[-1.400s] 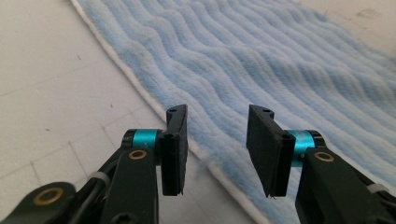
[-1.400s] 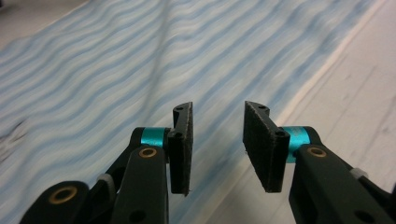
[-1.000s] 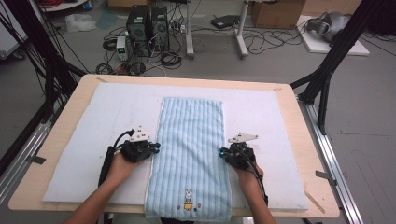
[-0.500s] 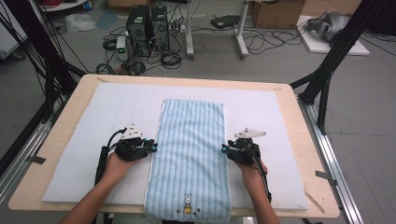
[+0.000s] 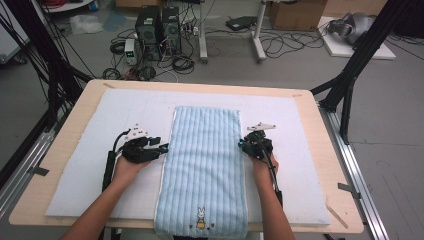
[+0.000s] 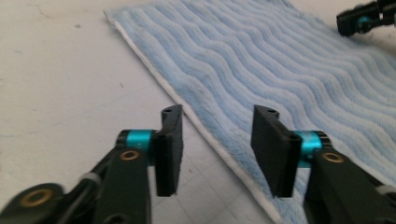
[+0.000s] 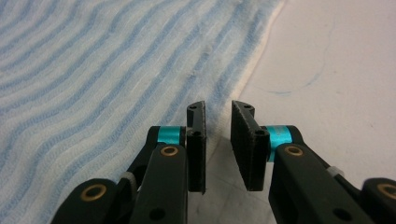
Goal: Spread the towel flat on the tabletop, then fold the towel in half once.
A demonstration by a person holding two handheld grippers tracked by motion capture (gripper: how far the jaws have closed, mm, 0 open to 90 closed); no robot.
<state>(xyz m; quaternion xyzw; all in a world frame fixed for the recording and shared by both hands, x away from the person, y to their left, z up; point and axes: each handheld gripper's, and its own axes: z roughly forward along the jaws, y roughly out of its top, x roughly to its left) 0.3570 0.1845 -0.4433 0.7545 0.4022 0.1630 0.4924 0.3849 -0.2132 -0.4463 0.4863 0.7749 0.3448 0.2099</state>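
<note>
A light blue striped towel (image 5: 205, 160) lies lengthwise on a white mat (image 5: 130, 107), with a small bunny (image 5: 201, 216) embroidered near its front end. My left gripper (image 5: 159, 148) sits at the towel's left long edge. Its jaws have just been opening and now stand open (image 6: 217, 140), with the white hem (image 6: 219, 140) running between them untouched. My right gripper (image 5: 243, 145) is at the right long edge. Its jaws (image 7: 218, 140) have just been closing and keep a narrow gap, with the towel's edge (image 7: 93, 70) just ahead and nothing pinched.
The mat covers most of a wooden table (image 5: 340, 200), and the towel's front end hangs over the near edge. Black frame legs (image 5: 350, 85) stand at both sides. Computer towers (image 5: 155, 30) and cables lie on the floor beyond.
Both grippers have slid a little away from me along the towel's long edges. The left jaws, shut before, now stand apart. The towel lies flat as before.
</note>
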